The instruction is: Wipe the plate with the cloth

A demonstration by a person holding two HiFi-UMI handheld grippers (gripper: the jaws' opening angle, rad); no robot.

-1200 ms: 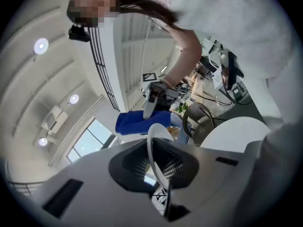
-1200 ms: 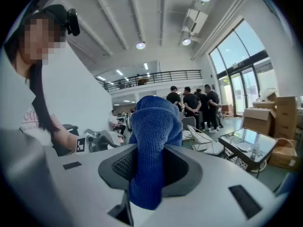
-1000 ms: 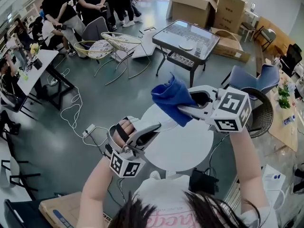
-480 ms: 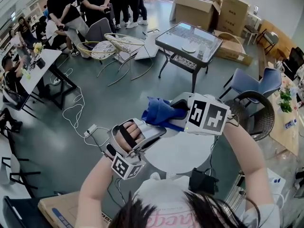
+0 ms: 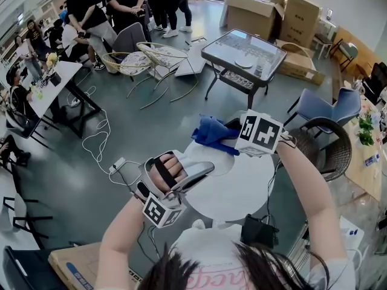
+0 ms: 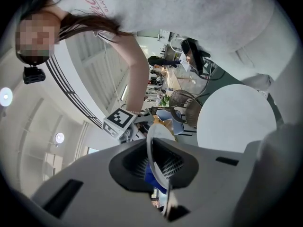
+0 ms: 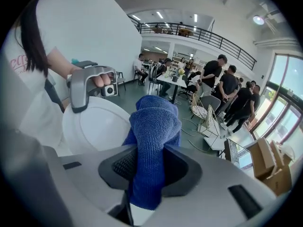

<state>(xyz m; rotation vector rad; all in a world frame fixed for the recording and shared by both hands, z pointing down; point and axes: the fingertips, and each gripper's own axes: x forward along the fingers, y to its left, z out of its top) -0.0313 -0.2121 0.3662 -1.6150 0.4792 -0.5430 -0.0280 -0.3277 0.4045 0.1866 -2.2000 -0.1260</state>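
Observation:
My left gripper (image 5: 201, 171) is shut on the rim of a white plate (image 5: 210, 157) and holds it on edge above the round white table (image 5: 242, 189). In the left gripper view the plate (image 6: 152, 151) runs edge-on between the jaws of the left gripper (image 6: 159, 175). My right gripper (image 5: 233, 136) is shut on a blue cloth (image 5: 211, 134), which bunches out past its fingertips against the plate's upper edge. The right gripper view shows the cloth (image 7: 154, 131) pinched in the right gripper (image 7: 149, 170), with the plate's white face (image 7: 94, 126) just left of it.
A dark wicker chair (image 5: 329, 147) and a blue chair (image 5: 326, 107) stand right of the table. A black glass-topped table (image 5: 245, 56), cardboard boxes (image 5: 272, 11), wire chairs (image 5: 151, 56) and several people (image 5: 103, 8) are farther back. Cables (image 5: 97, 144) lie on the floor.
My right gripper has come down and leftward with the blue cloth, from above the plate to against it. The left gripper has rolled a little with the plate in it.

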